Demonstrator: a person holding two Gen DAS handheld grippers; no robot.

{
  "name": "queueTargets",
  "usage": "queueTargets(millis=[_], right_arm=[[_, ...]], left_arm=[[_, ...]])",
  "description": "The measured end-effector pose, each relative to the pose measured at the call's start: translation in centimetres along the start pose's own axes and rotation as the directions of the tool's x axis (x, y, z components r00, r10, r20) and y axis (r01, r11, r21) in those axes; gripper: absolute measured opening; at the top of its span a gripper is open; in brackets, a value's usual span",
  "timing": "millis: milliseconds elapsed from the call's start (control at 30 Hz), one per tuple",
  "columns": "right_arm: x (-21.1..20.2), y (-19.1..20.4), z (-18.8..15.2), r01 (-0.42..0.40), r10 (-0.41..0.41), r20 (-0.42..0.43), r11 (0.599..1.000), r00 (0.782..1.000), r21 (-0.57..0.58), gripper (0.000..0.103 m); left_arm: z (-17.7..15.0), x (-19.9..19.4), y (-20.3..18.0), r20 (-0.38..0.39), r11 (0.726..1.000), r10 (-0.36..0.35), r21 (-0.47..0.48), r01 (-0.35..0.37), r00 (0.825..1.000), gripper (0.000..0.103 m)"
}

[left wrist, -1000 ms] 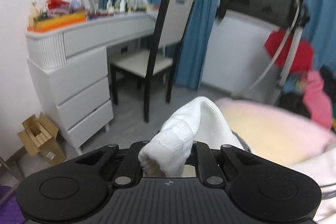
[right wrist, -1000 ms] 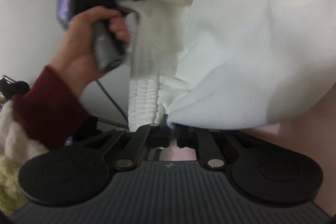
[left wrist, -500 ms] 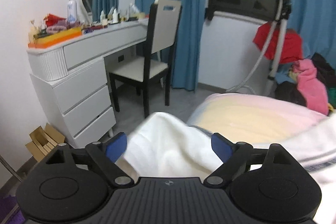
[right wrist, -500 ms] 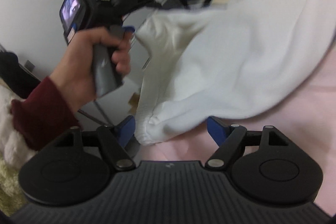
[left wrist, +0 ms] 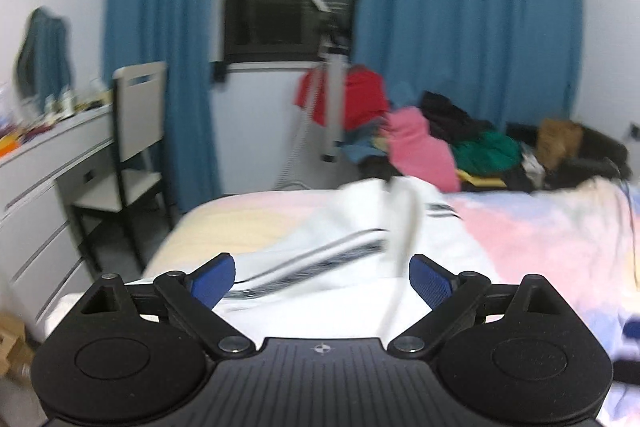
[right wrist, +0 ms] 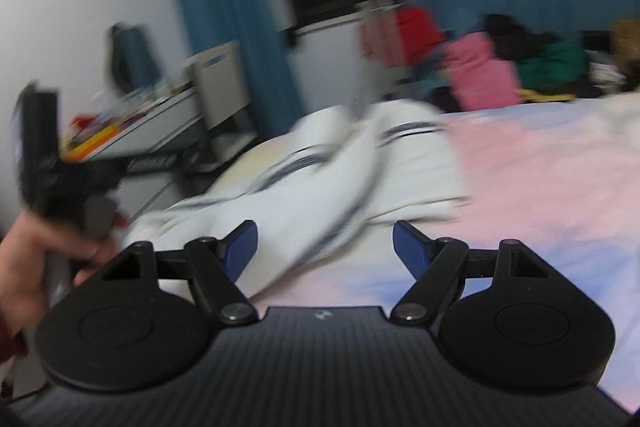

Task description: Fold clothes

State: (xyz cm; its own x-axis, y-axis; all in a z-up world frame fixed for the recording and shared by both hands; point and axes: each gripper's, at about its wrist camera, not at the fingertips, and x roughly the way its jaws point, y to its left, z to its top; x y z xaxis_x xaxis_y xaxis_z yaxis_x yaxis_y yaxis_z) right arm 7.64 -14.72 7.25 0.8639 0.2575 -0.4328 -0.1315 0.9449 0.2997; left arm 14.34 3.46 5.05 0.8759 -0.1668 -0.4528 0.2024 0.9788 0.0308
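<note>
A white garment with dark stripes [left wrist: 360,247] lies crumpled on the pink and yellow bedspread [left wrist: 540,227]. It also shows in the right wrist view [right wrist: 320,187]. My left gripper [left wrist: 322,281] is open and empty just above the garment's near edge. My right gripper [right wrist: 325,247] is open and empty above the garment's near right part. The left gripper's handle, held in a hand [right wrist: 48,195], shows at the left of the right wrist view. Both views are blurred by motion.
A pile of red, pink, green and black clothes [left wrist: 432,139] lies at the bed's far side. A white dresser [left wrist: 40,187] and a chair [left wrist: 128,147] stand left of the bed. Blue curtains [left wrist: 460,27] hang behind.
Both grippers were shut on the white garment held up in the air. They opened, the garment dropped onto the bed, and both grippers turned toward the bed.
</note>
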Motion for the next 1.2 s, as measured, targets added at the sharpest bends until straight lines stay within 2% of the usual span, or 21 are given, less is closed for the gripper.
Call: queueTargets(millis=[200,333,467,533,567,667,700,733,800,833,900,1033,1100,1200], right_arm=[[2.1,-4.9,-0.6,0.139,-0.145,0.061,0.987,0.988,0.086,0.078],[2.7,-8.8,-1.5,0.194,-0.197,0.028,0.978,0.98,0.081,0.077],[5.8,-12.1,-2.2,0.196,-0.2,0.009,0.97,0.98,0.145,0.077],[7.2,-13.5,-2.7,0.204,-0.205,-0.015,0.964,0.979,0.17,0.077],[7.7,-14.1,-2.8,0.211,-0.21,-0.023,0.96,0.977,0.184,0.077],[9.2,-15.6,-3.0,0.227,-0.222,-0.047,0.947,0.974,0.226,0.077],[9.5,-16.0,-3.0,0.221,-0.215,-0.05,0.945,0.975,0.243,0.077],[9.9,-16.4,-3.1,0.216,-0.209,-0.055,0.941,0.976,0.258,0.077],[10.7,-17.0,-3.4,0.216,-0.204,-0.073,0.935,0.976,0.282,0.077],[10.9,-17.0,-3.5,0.214,-0.201,-0.076,0.934,0.977,0.285,0.077],[10.7,-16.7,-3.6,0.202,-0.19,-0.072,0.94,0.979,0.273,0.077],[9.5,-16.4,-3.9,0.184,-0.189,0.0,0.953,0.982,0.242,0.077],[9.0,-16.8,-4.0,0.18,-0.189,0.007,0.944,0.982,0.277,0.077],[7.8,-17.2,-4.0,0.162,-0.18,0.021,0.928,0.983,0.336,0.077]], left_arm=[[1.3,8.6,-7.0,-0.023,0.999,-0.035,0.037,0.036,0.999,0.094],[2.3,17.0,-10.3,-0.062,0.999,-0.007,0.049,0.01,0.998,0.09],[3.6,26.0,-11.6,-0.092,0.994,0.074,0.086,-0.066,0.993,0.089],[4.0,29.8,-11.9,-0.121,0.99,0.114,0.1,-0.102,0.986,0.077],[4.2,31.2,-12.1,-0.137,0.988,0.127,0.107,-0.112,0.982,0.075],[4.7,34.9,-12.8,-0.192,0.986,0.127,0.132,-0.102,0.973,0.068],[4.7,35.5,-13.1,-0.197,0.986,0.126,0.134,-0.101,0.972,0.061],[4.7,35.7,-13.1,-0.199,0.987,0.12,0.129,-0.095,0.973,0.056],[4.8,35.6,-13.2,-0.208,0.989,0.109,0.118,-0.085,0.972,0.016],[4.9,35.3,-13.2,-0.213,0.988,0.122,0.118,-0.098,0.969,0.007],[4.9,33.4,-13.3,-0.194,0.986,0.125,0.133,-0.1,0.973,0.002],[5.2,27.6,-14.0,-0.128,0.978,0.112,0.192,-0.086,0.985,0.002],[5.3,23.5,-14.6,-0.084,0.973,0.076,0.224,-0.056,0.994,0.002],[4.5,16.2,-15.1,-0.027,0.96,-0.03,0.279,0.037,0.999,0.002]])
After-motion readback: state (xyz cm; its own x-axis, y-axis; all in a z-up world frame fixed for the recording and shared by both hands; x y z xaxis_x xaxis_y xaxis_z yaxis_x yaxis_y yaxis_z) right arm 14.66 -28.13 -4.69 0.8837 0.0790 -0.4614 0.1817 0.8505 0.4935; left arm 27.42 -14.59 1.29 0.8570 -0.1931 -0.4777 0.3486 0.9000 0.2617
